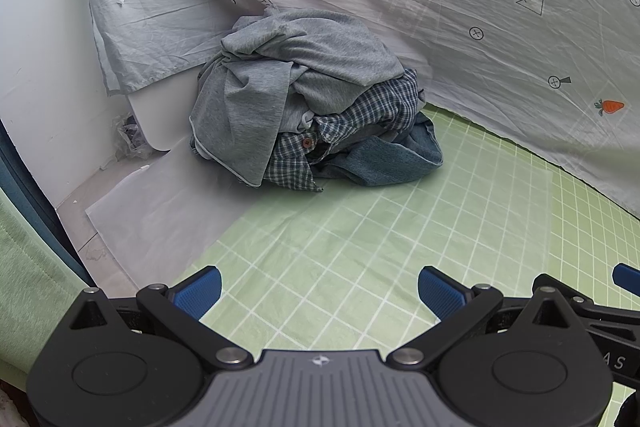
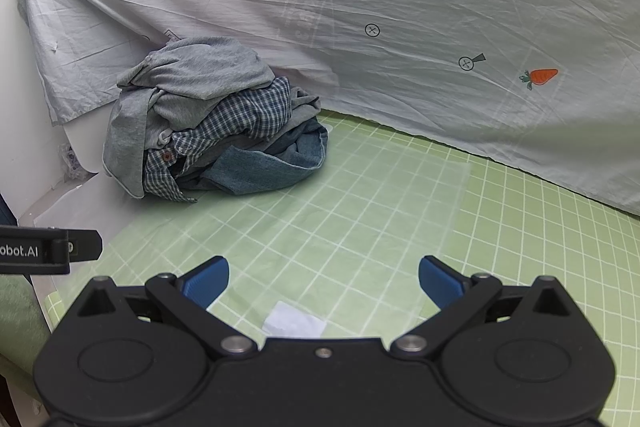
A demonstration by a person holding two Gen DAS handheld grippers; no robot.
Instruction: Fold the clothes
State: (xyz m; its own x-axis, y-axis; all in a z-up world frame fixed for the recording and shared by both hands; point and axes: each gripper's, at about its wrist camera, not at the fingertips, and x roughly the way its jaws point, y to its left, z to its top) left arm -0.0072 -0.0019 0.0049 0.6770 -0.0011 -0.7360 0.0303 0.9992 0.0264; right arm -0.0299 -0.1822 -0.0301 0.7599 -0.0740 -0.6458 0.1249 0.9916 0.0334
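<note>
A pile of crumpled clothes sits at the back left of the green grid mat (image 1: 360, 247). On top lies a grey knit garment (image 1: 304, 67), under it a blue-and-white checked shirt (image 1: 380, 103) and a blue denim piece (image 1: 384, 163). The right wrist view shows the same pile: grey garment (image 2: 200, 75), checked shirt (image 2: 248, 115), denim piece (image 2: 264, 167), mat (image 2: 380, 207). My left gripper (image 1: 319, 291) is open and empty, well short of the pile. My right gripper (image 2: 323, 281) is open and empty, beside the left one.
A grey printed sheet (image 1: 440, 7) with carrots and arrows hangs behind the mat, also in the right wrist view (image 2: 400, 27). A white wall (image 1: 40, 67) and white paper (image 1: 160, 207) lie at the left. A small white patch (image 2: 294, 321) lies on the mat.
</note>
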